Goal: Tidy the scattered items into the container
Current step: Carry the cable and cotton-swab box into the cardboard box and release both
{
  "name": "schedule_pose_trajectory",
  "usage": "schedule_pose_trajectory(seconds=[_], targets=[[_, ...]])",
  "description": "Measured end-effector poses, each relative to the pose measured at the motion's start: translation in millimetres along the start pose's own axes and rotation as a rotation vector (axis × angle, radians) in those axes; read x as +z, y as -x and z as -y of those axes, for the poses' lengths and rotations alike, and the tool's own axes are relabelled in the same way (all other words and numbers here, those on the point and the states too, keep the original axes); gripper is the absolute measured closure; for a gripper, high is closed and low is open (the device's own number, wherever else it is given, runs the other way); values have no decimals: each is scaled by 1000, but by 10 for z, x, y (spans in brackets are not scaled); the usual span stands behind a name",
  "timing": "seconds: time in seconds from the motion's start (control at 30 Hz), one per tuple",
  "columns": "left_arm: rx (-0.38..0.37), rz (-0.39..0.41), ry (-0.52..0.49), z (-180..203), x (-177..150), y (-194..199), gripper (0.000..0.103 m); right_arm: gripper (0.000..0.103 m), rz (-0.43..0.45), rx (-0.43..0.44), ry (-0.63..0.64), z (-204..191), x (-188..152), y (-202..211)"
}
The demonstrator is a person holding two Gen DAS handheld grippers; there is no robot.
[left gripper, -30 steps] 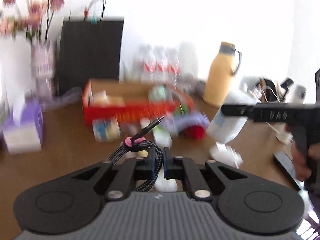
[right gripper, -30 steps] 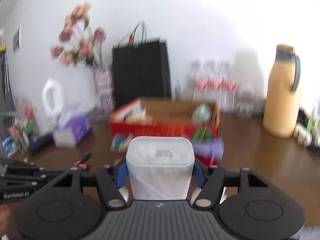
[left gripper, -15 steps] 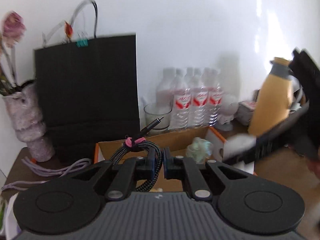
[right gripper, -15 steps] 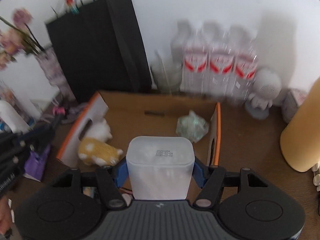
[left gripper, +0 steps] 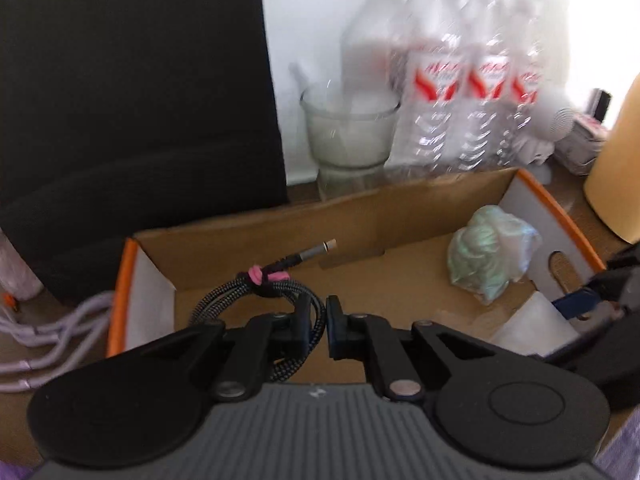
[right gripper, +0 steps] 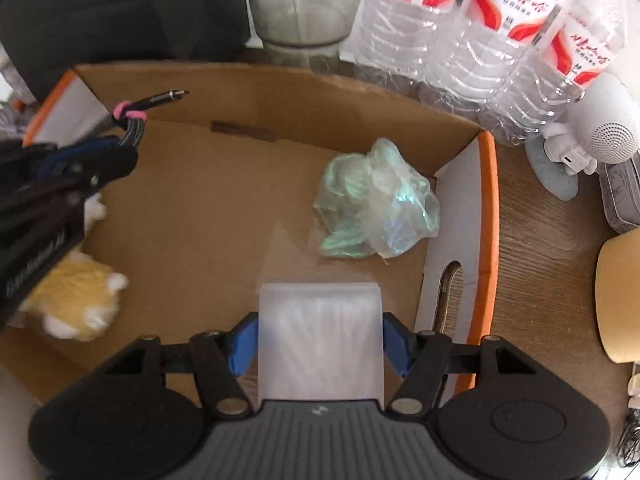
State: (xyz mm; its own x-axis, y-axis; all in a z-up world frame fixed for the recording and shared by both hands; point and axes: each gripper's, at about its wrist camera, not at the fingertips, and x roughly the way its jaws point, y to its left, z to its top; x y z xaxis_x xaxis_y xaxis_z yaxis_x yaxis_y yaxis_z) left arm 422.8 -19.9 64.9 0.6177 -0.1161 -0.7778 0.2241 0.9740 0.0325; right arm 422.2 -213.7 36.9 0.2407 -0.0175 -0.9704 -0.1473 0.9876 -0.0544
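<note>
My left gripper [left gripper: 318, 312] is shut on a coiled braided black cable [left gripper: 256, 284] with a pink tie, held over the left part of the open cardboard box [left gripper: 400, 208]. The cable also shows in the right wrist view [right gripper: 132, 118]. My right gripper [right gripper: 318, 332] is shut on a white translucent plastic box of cotton swabs [right gripper: 320, 340], held over the right part of the cardboard box [right gripper: 192, 220]. Inside the box lie a green plastic-wrapped bundle [right gripper: 372, 208] and a yellow plush toy [right gripper: 76, 296].
Behind the box stand a black paper bag [left gripper: 132, 100], a glass bowl [right gripper: 304, 4] and wrapped water bottles [right gripper: 480, 40]. A white figurine speaker [right gripper: 592, 136] and a tan jug [right gripper: 620, 292] stand to the right. Lilac cables [left gripper: 52, 336] lie left of the box.
Both grippers have moved forward and down over the cardboard box with their loads. The views now look into the box from close above.
</note>
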Motion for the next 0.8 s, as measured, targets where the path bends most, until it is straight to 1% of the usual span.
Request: schedule_pose_trajectory(seconds=[0.03,0.1,0.13,0.17,0.2,0.27,0.33,0.4,0.43,0.47,0.5,0.53,0.57,0.63,0.67,0.7,0.73,0.77,0.8], targets=[[-17,-19,8,-4,15,-35,93,38,-5,-9,3,-2,10,-15],[-53,-40,24,-24,31,-65,91,32,-6,-19,-2,0,19,3],[-62,-38,40,-44,35,-45,91,29,-3,-14,-16,16,25,33],[-72,-27,56,-68,42,10,91,29,8,-5,-31,41,35,82],[-78,-15,66,-89,58,75,89,29,22,9,-48,80,48,149],[-77,7,76,-149,96,230,83,24,51,48,-84,147,62,325],[-62,12,90,-228,123,410,67,22,78,97,-128,223,71,521],[-38,-5,108,-322,124,581,61,22,92,145,-169,277,73,682],[-26,-15,122,-370,113,651,60,21,96,159,-183,288,59,762],[-13,-25,141,-418,110,706,59,21,101,166,-193,294,39,830],[-3,-38,159,-459,98,761,55,20,104,168,-200,292,14,884],[2,-46,179,-501,75,821,49,20,107,167,-202,284,-10,926],[5,-56,200,-536,43,883,45,20,108,164,-201,267,-47,970],[12,-73,211,-544,-28,990,39,20,116,162,-198,241,-146,1040],[18,-70,207,-527,-73,1050,37,20,125,163,-200,234,-203,1082],[26,-59,200,-493,-122,1126,33,20,139,163,-200,226,-269,1126],[32,-41,196,-466,-173,1200,26,20,161,162,-197,205,-343,1187],[40,-18,194,-445,-233,1289,23,19,192,164,-194,191,-423,1240],[64,26,201,-419,-320,1409,20,18,230,165,-192,171,-524,1297]])
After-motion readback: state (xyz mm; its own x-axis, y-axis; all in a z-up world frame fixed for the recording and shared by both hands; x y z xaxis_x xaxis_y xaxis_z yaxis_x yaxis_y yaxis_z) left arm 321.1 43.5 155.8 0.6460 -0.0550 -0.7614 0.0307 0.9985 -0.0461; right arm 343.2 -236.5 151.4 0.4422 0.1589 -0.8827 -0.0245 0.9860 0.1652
